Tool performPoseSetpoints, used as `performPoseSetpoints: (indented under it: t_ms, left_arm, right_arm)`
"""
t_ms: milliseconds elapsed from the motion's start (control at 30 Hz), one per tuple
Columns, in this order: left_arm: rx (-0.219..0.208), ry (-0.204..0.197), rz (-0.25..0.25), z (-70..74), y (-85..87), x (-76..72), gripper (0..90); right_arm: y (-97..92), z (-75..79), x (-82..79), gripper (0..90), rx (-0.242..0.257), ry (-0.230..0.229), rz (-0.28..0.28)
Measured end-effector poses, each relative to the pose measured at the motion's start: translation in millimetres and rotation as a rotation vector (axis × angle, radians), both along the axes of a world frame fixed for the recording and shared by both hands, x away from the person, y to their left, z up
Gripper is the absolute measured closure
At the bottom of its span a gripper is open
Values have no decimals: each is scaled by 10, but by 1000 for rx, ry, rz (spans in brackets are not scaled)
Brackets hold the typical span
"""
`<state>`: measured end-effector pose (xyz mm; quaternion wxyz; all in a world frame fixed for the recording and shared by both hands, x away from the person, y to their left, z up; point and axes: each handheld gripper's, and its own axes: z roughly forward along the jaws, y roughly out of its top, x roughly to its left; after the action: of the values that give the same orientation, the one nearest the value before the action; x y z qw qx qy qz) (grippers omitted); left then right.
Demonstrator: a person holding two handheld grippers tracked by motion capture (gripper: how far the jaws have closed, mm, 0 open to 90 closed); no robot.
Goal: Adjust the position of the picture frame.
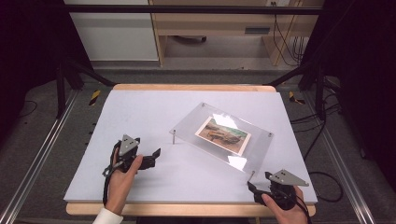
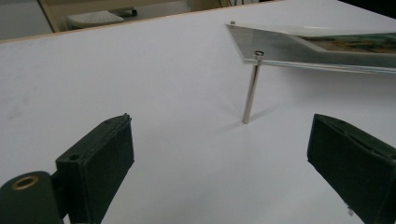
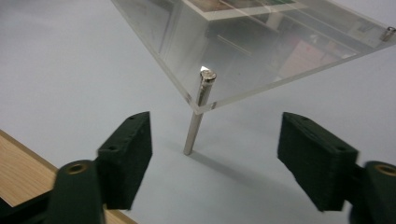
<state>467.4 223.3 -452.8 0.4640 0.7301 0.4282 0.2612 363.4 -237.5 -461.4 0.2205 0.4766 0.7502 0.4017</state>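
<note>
I am at the approach step, with both tools lined up on the clear acrylic frame point(image 1: 224, 135) that stands on thin metal legs a little right of the middle of the white table point(image 1: 140, 112), a landscape photo point(image 1: 223, 135) sandwiched inside it. My left gripper point(image 1: 155, 154) rests low on the table, well to the left of the frame, its jaws spread wide with nothing between them; looking along them, I see the near left leg point(image 2: 251, 88) standing clear ahead, a bit right of centre in the gap, its screw head seated in the frame's corner. My right gripper point(image 1: 251, 185) sits at the table's near right edge, just beside the frame's nearest corner, and its jaws also stand apart and empty; in the right gripper view the corner leg point(image 3: 197, 114) rises almost dead centre between the pads, but still ahead of them, not touched. I judge the next move to be a short push forward with the right tool until the pads flank that leg, then a gentle close. The leg is slim and looks slightly tilted, so I should come in level and squeeze slowly, or the whole frame may skid across the smooth surface. The left tool has farther to travel and needs a small swing right.
</note>
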Motion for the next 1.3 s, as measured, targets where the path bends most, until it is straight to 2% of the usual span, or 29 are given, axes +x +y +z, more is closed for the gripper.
performPoseSetpoints:
  t_ms: [67, 133, 367, 567, 767, 800, 900, 967, 1000, 1100, 1167, 1300]
  left_arm:
    - [7, -8, 17, -7, 24, -3, 69]
    - [16, -15, 23, -22, 33, -7, 69]
    - [34, -32, 9, -35, 10, -53, 69]
    - [29, -25, -14, -39, -5, -92, 69]
    - [18, -15, -21, -25, -10, -100, 70]
    - [19, -12, -23, -30, -17, -95, 69]
    - [28, -7, -28, -33, -21, -93, 69]
    - [37, -6, -30, -20, -29, -97, 69]
    - [35, -16, -21, 17, -22, -120, 69]
    - [26, -18, -11, 50, -4, -148, 68]
    - [57, -8, 15, 65, 51, -199, 68]
    - [43, 21, 49, 39, 136, -245, 70]
  right_arm:
    - [8, -22, 9, 295, -4, 1, 12]
    - [14, -46, 1, 309, -8, -17, 10]
    - [31, -111, -31, 337, -5, -60, 5]
    - [55, -127, -40, 342, 23, -45, -2]
    - [55, -129, -14, 255, 44, -36, -15]
    - [54, -138, -1, 228, 60, -26, -8]
    - [63, -139, 3, 223, 72, -16, -12]
    - [85, -135, 3, 233, 70, -16, -7]
    - [113, -136, -2, 255, 50, -26, -1]
    - [125, -136, -2, 277, 40, -31, -6]
    - [131, -145, 20, 322, 48, -28, -17]
    - [142, -157, 51, 393, 55, -31, -22]
